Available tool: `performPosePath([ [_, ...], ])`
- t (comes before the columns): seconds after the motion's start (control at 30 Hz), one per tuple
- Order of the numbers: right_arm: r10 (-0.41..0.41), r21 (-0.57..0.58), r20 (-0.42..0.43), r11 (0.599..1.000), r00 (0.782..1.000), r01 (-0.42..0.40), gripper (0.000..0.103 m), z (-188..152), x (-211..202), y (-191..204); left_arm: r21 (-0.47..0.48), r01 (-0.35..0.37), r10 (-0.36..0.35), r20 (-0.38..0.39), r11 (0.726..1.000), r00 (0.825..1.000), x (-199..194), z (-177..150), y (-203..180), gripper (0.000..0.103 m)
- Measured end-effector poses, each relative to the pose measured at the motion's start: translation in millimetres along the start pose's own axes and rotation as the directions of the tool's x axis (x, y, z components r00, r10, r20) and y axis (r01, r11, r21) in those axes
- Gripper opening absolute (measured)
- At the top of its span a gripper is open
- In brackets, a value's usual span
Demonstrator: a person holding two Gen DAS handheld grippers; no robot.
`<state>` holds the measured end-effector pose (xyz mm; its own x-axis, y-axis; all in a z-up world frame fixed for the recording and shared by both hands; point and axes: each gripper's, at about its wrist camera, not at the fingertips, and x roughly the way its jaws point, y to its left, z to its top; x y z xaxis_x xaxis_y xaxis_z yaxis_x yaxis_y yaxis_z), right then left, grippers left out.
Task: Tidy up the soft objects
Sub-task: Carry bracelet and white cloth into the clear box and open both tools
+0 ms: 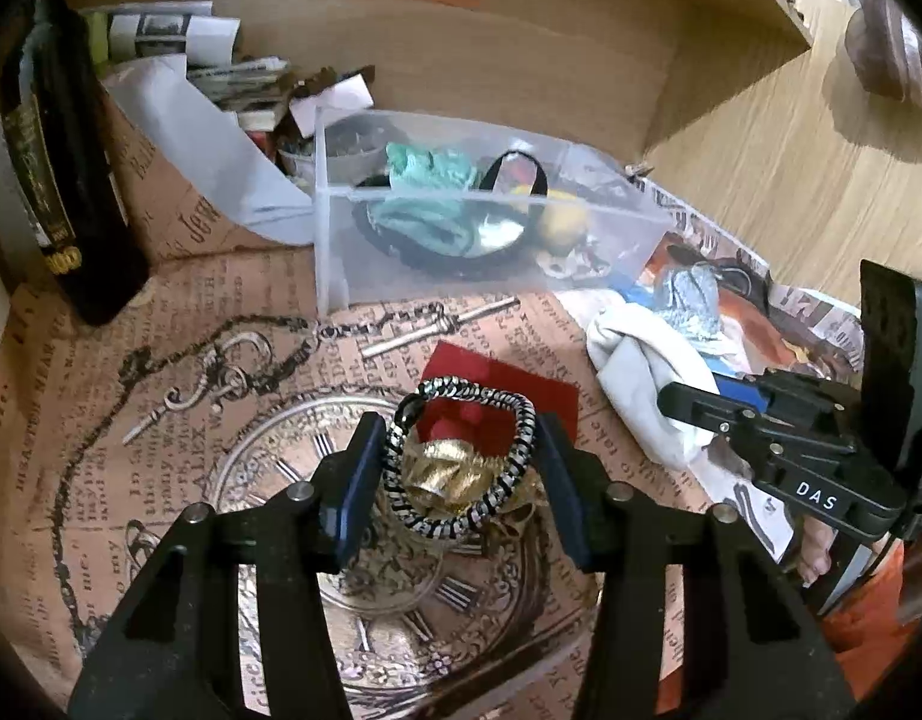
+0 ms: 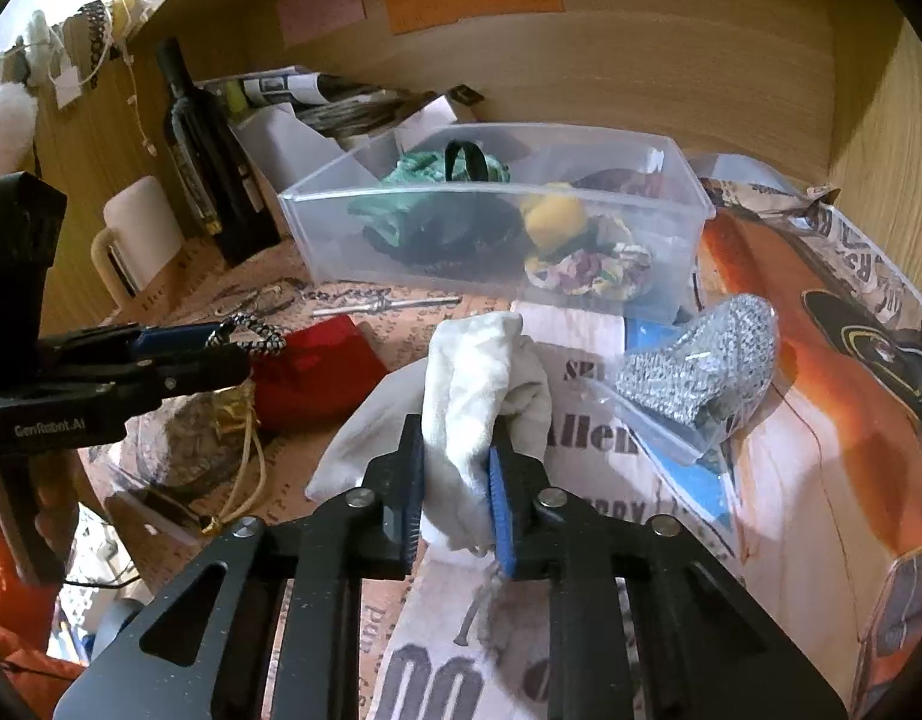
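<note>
Left gripper (image 1: 458,468): my two blue-padded fingers (image 1: 359,480) sit on either side of a black-and-white braided cord loop (image 1: 461,462), closed in against its outer edges, so I am holding the loop. Inside the ring a crumpled gold fabric piece (image 1: 446,477) shows. A red cloth (image 1: 497,396) lies flat just beyond, partly under the loop. All of this is over the brown paper printed with a pocket-watch picture (image 1: 161,420).

Right gripper (image 2: 458,492): fingers narrow, pinched on a white cloth (image 2: 479,378). The cloth stands bunched between the pads and spills to both sides onto the newspaper-print sheet (image 2: 581,432). From the left wrist view, the same cloth lies right of the red one, with the right gripper's finger reaching to it.

Clear plastic bin (image 2: 689,180): sits farther back against the wooden wall (image 2: 641,60), beyond both grippers. Contents: a teal fabric bundle (image 2: 401,180), a black band (image 2: 467,159), a yellow soft ball (image 2: 554,216), a flowered scrunchie (image 2: 587,270).

A grey knitted piece in a clear bag (image 2: 695,372) rests on the sheet right of the white cloth, near the bin's front corner. A dark bottle (image 2: 203,156) stands left of the bin, a cream mug (image 2: 140,234) beside it.
</note>
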<state>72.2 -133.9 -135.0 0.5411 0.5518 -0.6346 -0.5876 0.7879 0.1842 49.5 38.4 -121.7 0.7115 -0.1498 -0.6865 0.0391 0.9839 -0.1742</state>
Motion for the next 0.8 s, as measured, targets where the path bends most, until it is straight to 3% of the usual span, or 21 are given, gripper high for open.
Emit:
performPosePath([
  [0.3,-0.013,-0.019,0.107,1.000,0.994,0.015,0.016,21,-24,2,0.019,-0.020,0.019,0.084,1.000,0.996,-12,27,-3,0.050],
  [0.8,-0.077,-0.050,0.299,0.994,0.951,0.097,0.016,83,-49,-11,0.031,-0.049,0.040,0.238,0.998,0.970,-17,102,-10,0.050],
])
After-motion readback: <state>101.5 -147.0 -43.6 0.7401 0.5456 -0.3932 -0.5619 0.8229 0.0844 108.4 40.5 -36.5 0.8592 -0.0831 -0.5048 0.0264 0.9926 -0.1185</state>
